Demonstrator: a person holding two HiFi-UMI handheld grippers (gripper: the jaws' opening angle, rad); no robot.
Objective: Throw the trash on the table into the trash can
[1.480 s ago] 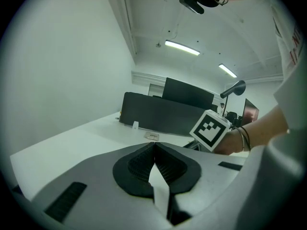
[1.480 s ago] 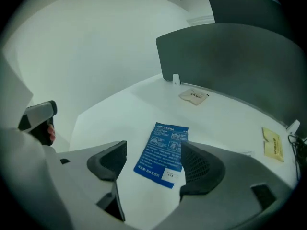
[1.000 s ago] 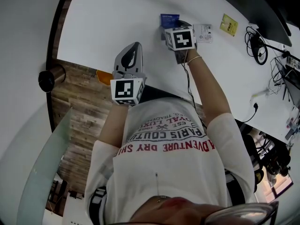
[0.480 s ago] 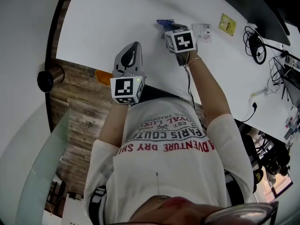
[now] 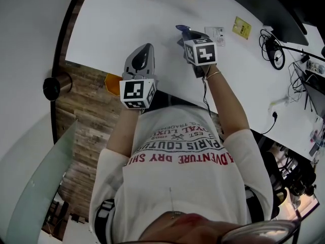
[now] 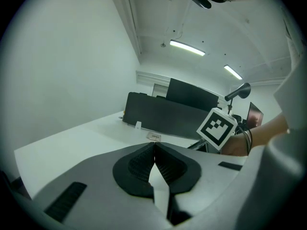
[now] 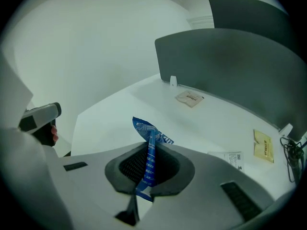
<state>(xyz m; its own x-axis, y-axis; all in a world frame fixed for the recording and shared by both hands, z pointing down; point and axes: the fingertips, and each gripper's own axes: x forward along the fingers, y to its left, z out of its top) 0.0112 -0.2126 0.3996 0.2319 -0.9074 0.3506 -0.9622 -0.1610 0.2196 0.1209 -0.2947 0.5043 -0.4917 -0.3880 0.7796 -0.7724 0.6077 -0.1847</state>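
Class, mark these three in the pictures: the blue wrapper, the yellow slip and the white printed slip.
blue wrapper [image 7: 150, 158]: right gripper view, on its folded middle strip.
yellow slip [image 7: 263, 146]: right gripper view, on its centre.
white printed slip [image 7: 232, 158]: right gripper view, on its centre.
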